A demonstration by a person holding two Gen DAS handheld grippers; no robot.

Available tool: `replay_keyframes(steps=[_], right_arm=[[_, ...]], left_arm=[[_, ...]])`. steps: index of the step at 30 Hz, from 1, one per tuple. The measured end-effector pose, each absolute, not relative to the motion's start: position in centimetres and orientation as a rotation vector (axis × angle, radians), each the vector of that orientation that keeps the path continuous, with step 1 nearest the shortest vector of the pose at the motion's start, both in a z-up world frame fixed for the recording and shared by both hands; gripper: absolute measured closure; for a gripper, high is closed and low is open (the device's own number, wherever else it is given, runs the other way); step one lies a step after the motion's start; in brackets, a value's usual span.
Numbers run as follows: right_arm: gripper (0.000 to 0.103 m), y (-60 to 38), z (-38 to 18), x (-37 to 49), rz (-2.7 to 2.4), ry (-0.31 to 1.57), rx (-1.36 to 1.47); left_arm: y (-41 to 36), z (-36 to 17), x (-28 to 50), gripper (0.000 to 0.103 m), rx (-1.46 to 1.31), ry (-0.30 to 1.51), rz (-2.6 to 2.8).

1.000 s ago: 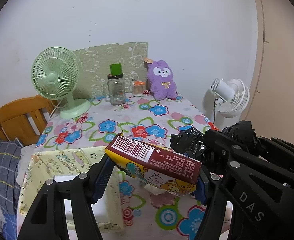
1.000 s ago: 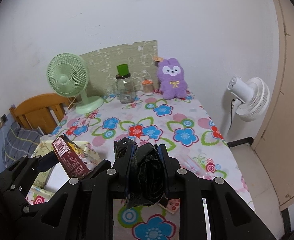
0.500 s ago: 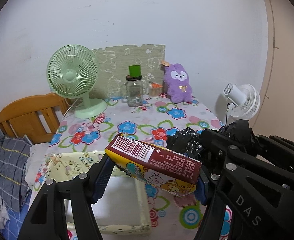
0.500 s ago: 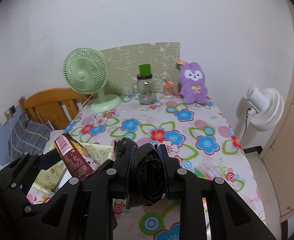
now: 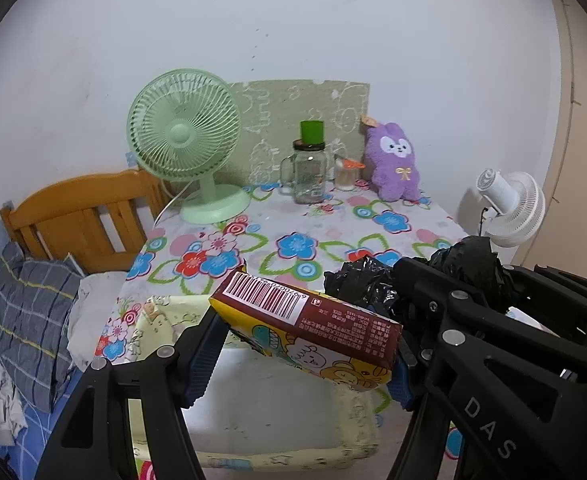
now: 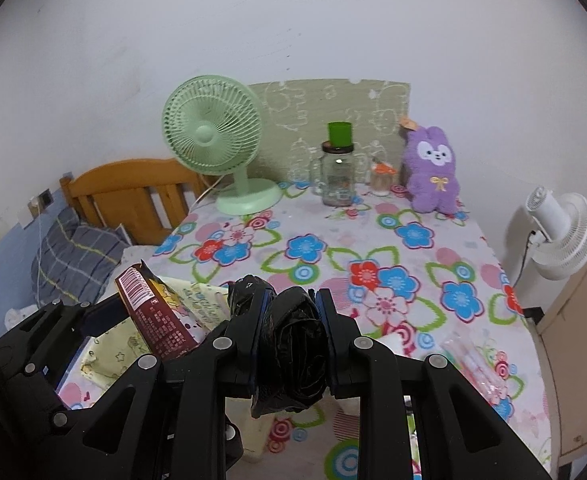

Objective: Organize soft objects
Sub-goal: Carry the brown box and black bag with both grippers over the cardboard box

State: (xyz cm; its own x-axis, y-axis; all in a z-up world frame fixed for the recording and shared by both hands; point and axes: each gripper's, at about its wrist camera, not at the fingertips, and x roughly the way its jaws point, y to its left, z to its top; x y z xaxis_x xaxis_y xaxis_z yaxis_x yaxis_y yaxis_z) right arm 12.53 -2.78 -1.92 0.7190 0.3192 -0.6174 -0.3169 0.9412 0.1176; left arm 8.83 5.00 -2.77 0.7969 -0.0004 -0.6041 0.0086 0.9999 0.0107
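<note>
Floral tablecloth (image 6: 413,264), fabric bin (image 5: 253,456) at its near left corner. Left gripper (image 5: 301,356) is clamping the snack pack (image 5: 313,332), now carried over the bin; right gripper (image 6: 291,340) is squeezing the black bag (image 6: 293,344) alongside. Release seems next.

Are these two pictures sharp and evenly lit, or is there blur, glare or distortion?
Left wrist view: sharp, the barcode on the packet is readable; soft even light; fisheye bends the wall and darkens the corners. Right wrist view: slightly softer on the green fan; small glare on the black bag.
</note>
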Motion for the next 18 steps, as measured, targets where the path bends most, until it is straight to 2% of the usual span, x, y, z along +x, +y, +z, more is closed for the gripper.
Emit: replay_keyframes(steps=[18], right_arm=[[0.076, 3.7, -6.0, 15.7, 0.465, 0.797, -0.048]], left_arm=[[10.3, -7.2, 11.1, 0.032, -0.024, 0.770, 0.092]])
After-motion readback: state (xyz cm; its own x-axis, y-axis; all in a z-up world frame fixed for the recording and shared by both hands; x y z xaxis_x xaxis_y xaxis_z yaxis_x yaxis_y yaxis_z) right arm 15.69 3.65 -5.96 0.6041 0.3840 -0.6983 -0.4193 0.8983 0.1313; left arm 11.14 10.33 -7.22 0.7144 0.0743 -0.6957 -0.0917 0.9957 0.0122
